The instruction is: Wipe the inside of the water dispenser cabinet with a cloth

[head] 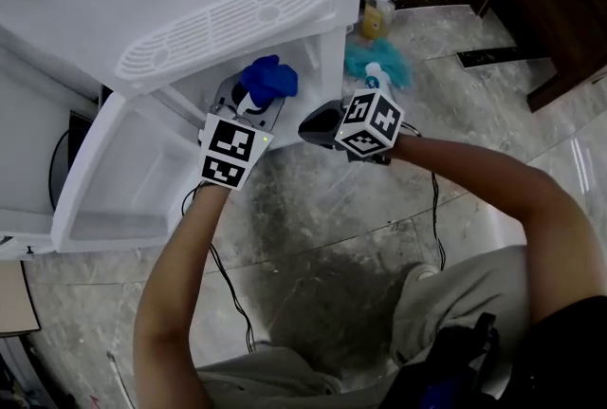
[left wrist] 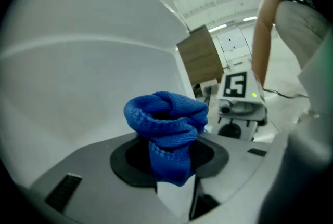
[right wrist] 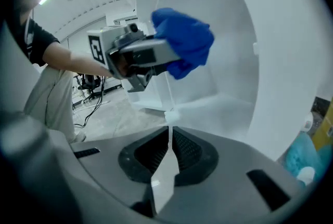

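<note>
I'm extending left forearm (head: pixel 175 274) toward open cabinet (head: pixel 114 198), left tool (head: pixel 254 103) clamping bunched blue cloth (head: pixel 268 80); right tool (head: pixel 308 125) hovering just beside, jaws pressed together, empty.

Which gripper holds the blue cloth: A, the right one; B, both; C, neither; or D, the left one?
D: the cloth is bunched between the jaws of the left gripper, while the right gripper has its jaws together with nothing in them.
</note>
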The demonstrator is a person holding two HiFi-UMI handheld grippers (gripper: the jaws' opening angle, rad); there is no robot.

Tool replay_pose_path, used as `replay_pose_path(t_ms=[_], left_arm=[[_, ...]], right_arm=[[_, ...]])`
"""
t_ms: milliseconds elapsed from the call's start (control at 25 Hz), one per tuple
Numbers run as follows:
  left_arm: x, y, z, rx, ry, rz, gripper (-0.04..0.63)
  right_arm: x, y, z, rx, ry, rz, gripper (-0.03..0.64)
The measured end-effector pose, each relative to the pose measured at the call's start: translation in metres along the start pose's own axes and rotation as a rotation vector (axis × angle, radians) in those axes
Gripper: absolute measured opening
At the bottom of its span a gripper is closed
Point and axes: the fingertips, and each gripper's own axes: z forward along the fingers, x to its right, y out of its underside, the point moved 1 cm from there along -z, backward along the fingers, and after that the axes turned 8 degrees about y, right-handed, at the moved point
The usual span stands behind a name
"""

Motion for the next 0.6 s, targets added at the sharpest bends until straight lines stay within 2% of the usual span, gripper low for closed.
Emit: replay_pose_path(t_ms=[80, 240, 440, 520, 600], left_arm=[[0.008, 0.013, -0.017, -0.074, 0.040, 0.038, 0.140], [0.023, 0.047, -0.048, -0.161, 0.112, 0.062, 0.140], [0.030, 0.101, -0.087, -0.284, 0.128, 0.088, 0.140], [0.032, 0.113, -0.093, -0.327, 0.119, 0.101, 0.140], [0.032, 0.118, -0.095, -0.346, 0.108, 0.107, 0.140]], right_arm=[[-0.003, -0.010, 0.007, 0.011, 0.005, 0.001, 0.000], [-0.013, -0.031, 0.017, 0.015, 0.013, -0.019, 0.002], [-0.023, -0.058, 0.021, 0.034, 0.037, -0.022, 0.012], [-0.029, -0.068, 0.024, 0.049, 0.023, 0.018, 0.145], [-0.039, -0.083, 0.029, 0.069, -0.013, 0.062, 0.207]])
